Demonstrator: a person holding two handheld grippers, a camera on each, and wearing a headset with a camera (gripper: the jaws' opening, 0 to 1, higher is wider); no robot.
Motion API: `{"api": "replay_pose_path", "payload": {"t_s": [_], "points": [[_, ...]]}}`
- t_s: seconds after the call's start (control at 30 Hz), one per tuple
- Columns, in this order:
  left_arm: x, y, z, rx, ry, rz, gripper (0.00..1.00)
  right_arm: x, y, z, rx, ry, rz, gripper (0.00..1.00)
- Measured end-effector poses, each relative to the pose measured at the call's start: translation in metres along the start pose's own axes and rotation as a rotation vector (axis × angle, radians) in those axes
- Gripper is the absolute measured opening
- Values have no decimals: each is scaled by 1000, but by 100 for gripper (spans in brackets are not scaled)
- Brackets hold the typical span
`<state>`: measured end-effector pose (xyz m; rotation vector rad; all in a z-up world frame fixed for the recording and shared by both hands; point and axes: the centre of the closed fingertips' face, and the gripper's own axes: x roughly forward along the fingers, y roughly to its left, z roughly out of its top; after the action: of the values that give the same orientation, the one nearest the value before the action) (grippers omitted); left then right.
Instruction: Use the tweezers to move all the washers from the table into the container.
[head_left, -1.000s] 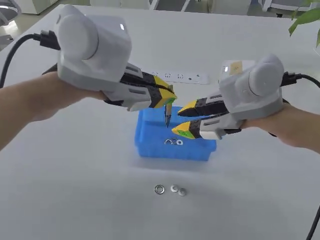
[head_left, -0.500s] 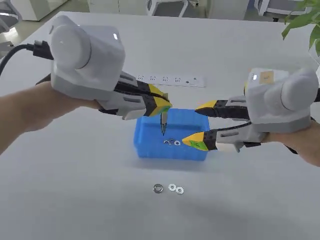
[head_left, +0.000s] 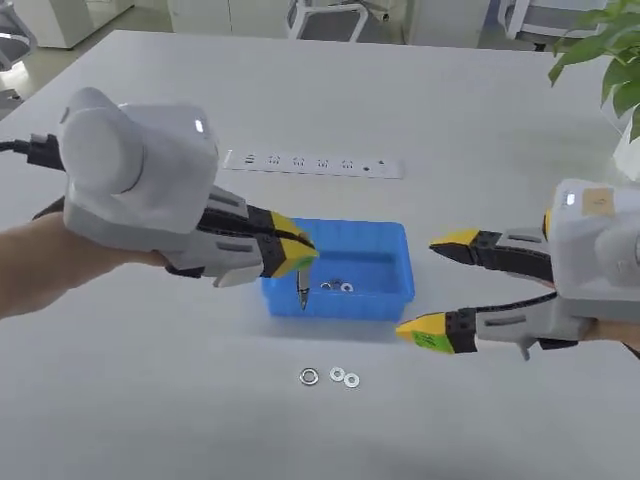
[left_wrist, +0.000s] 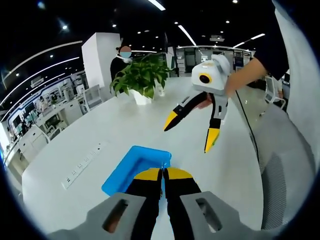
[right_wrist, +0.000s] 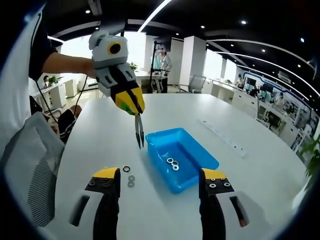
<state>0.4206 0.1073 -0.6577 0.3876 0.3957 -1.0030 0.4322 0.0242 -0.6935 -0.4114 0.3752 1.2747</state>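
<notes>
Head view. The left gripper (head_left: 298, 255) is held over the near left corner of the blue container (head_left: 385, 232), jaws closed on the tweezers (head_left: 302, 288). The tweezers point down, tips over the container's front wall. Their prongs are seen almost together; whether anything is pinched cannot be told. A few washers (head_left: 335, 288) are seen inside the container. Three more washers (head_left: 337, 376) lie in a row on the white table (head_left: 150, 400), just in front of the container. The right gripper (head_left: 435, 290) is held to the right of the container, jaws spread wide and holding nothing. A power strip (head_left: 310, 163) lies beyond the container.

Left gripper view. The left gripper's (left_wrist: 162, 172) jaws are pressed together. The container (left_wrist: 135, 167) is seen just beyond them. The right gripper (left_wrist: 189, 136) is seen farther off, jaws parted. A potted plant (left_wrist: 142, 77) stands on the table.

Right gripper view. The right gripper's (right_wrist: 160, 174) jaws stand well apart. Beyond them the left gripper (right_wrist: 131, 102) is seen with the tweezers (right_wrist: 139, 131) hanging down, prongs in a narrow V, just beside the container's (right_wrist: 190, 181) left edge. Washers (right_wrist: 172, 163) lie in the container; three (right_wrist: 129, 177) lie on the table beside it.
</notes>
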Motion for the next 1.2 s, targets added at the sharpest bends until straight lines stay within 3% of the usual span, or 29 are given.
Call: {"api": "replay_pose_path", "payload": {"t_s": [0.13,0.37,0.7,0.83,1.2], "points": [[-4,-7,-4,-15,2,2,6,-10,4,-2,46,-21,-2,69],[-1,-25,-9,-26,4,-25,6,-17,15,-12,73,-11,5,77],[7,-49,-29,-62,1,-44,6,-19,32,-31,98,21,25,87],[11,-54,-35,-60,22,-43,6,-19,37,-35,117,21,37,88],[13,-53,-38,-53,21,-47,6,-15,47,-44,158,27,53,89]]}}
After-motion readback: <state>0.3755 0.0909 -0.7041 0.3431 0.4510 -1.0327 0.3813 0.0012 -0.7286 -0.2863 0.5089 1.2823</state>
